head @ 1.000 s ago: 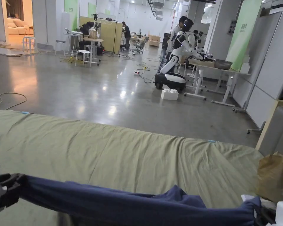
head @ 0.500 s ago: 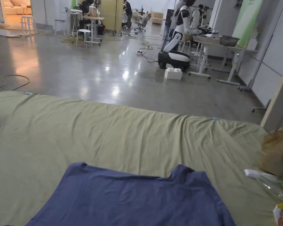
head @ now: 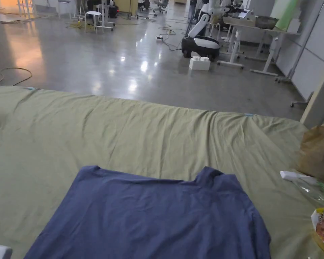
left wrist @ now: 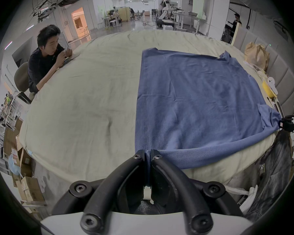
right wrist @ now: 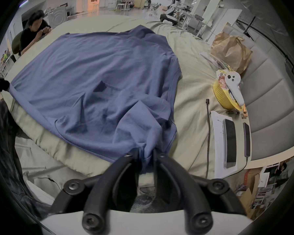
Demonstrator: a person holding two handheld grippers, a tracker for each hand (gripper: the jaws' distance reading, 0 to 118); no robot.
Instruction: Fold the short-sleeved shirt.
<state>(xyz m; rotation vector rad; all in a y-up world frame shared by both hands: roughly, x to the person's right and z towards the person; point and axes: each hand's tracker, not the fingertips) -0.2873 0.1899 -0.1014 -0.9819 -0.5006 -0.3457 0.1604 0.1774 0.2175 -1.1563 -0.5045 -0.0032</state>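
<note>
The blue short-sleeved shirt (head: 158, 216) is laid out on the pale green bed cover (head: 141, 135), collar end away from the person, hem end hanging just over the near edge. In the left gripper view the left gripper (left wrist: 148, 155) is seen clamped on one near corner of the hem, cloth pinched between both jaws; in the right gripper view the right gripper (right wrist: 147, 152) is clamped on the other near corner, a bunch of fabric drawn up between its jaws. The hem between them is pulled into a fairly straight line. No fold can be made out yet, so the task is judged to be at its spreading stage: the body is mostly flat on the left side, but creases and a rumpled patch are seen near the right gripper (a sleeve appears tucked or bunched there, though that cannot be told for sure). Smoothing, the side folds and the final fold are all left to be done. A brown paper bag (head: 318, 153) and a yellow bowl (right wrist: 226, 94) sit beside the shirt, apart from it.
</note>
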